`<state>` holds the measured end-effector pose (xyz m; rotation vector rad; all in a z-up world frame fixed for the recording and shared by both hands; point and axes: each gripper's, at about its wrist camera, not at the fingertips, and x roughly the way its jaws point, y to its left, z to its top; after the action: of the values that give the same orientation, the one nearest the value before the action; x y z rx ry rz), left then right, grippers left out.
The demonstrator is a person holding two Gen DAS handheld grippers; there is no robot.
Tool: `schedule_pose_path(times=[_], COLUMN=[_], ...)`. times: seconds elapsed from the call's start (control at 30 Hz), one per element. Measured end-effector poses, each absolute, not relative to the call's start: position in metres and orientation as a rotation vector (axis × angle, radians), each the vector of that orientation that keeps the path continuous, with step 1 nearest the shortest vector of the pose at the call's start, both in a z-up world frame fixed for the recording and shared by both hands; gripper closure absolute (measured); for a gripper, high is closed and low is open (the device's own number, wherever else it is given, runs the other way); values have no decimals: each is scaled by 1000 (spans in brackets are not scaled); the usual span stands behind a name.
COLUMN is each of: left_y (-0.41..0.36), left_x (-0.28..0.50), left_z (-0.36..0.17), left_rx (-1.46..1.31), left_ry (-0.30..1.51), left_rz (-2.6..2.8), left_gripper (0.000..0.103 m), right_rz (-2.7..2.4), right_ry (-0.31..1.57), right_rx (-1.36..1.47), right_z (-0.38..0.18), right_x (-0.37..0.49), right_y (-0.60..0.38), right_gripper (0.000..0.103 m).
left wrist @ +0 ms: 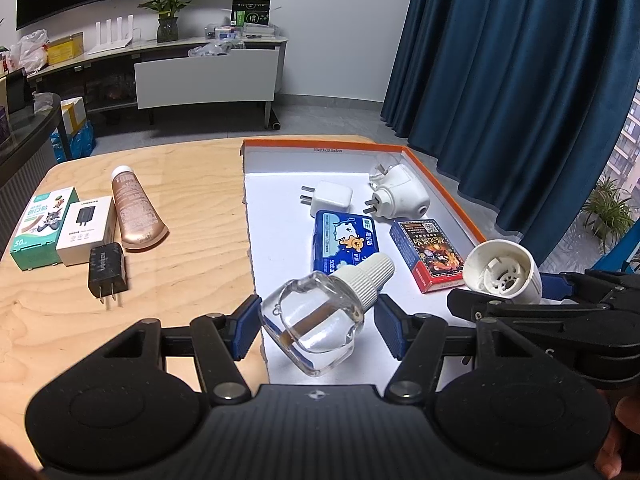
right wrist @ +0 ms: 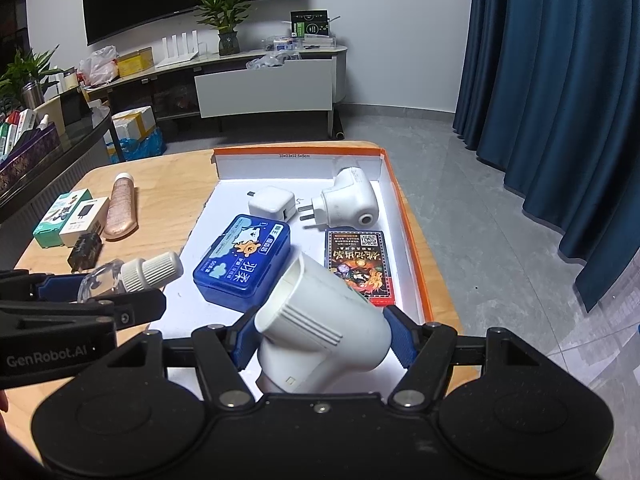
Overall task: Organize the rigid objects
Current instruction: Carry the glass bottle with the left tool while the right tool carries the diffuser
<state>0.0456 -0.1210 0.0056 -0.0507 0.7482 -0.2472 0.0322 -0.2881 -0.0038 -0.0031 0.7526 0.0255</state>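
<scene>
A: Start big. What step is this?

B: Both held pieces hang over the near end of the orange-rimmed white tray (right wrist: 408, 216) on the wooden counter (left wrist: 180, 208). The right gripper (right wrist: 322, 338) has its fingers clamped on a white plug-in heater body (right wrist: 320, 320), open socket tilted up and away. The left gripper (left wrist: 316, 324) has its fingers closed against a clear liquid refill bottle (left wrist: 316, 320) with a ribbed white cap (left wrist: 370, 276). I'd judge this the moment between lifting and placing, or perhaps mating bottle to heater.

A: And the next move?

B: Probably finding bare tray floor. The blue hinged case (right wrist: 244, 264), the red-and-blue card box (right wrist: 358, 264), a white charger (right wrist: 272, 204) and a second white heater (right wrist: 348, 204) already crowd the middle, so the near strip looks easiest.

A: What's unclear?

B: The heater's underside and prongs are hidden behind the right gripper. The bottle's right side sits close to its pad, but whether it truly presses there is hard to say. On the counter's left, a black charger (left wrist: 107, 268), a bronze tube (left wrist: 134, 210) and two small boxes (left wrist: 64, 228) wait outside the tray.
</scene>
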Motion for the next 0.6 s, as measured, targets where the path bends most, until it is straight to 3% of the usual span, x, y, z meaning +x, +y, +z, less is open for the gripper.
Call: schedule_pose_path(times=[0.6], left_y=[-121], left_x=[47], left_z=[5], left_rx=[-43], left_ry=[754], left_rz=[-252], left_gripper=[40], right_rz=[34], right_ry=[765], right_rx=[-6], right_z=[-7], right_x=[34], right_y=[-287], right_gripper=[25])
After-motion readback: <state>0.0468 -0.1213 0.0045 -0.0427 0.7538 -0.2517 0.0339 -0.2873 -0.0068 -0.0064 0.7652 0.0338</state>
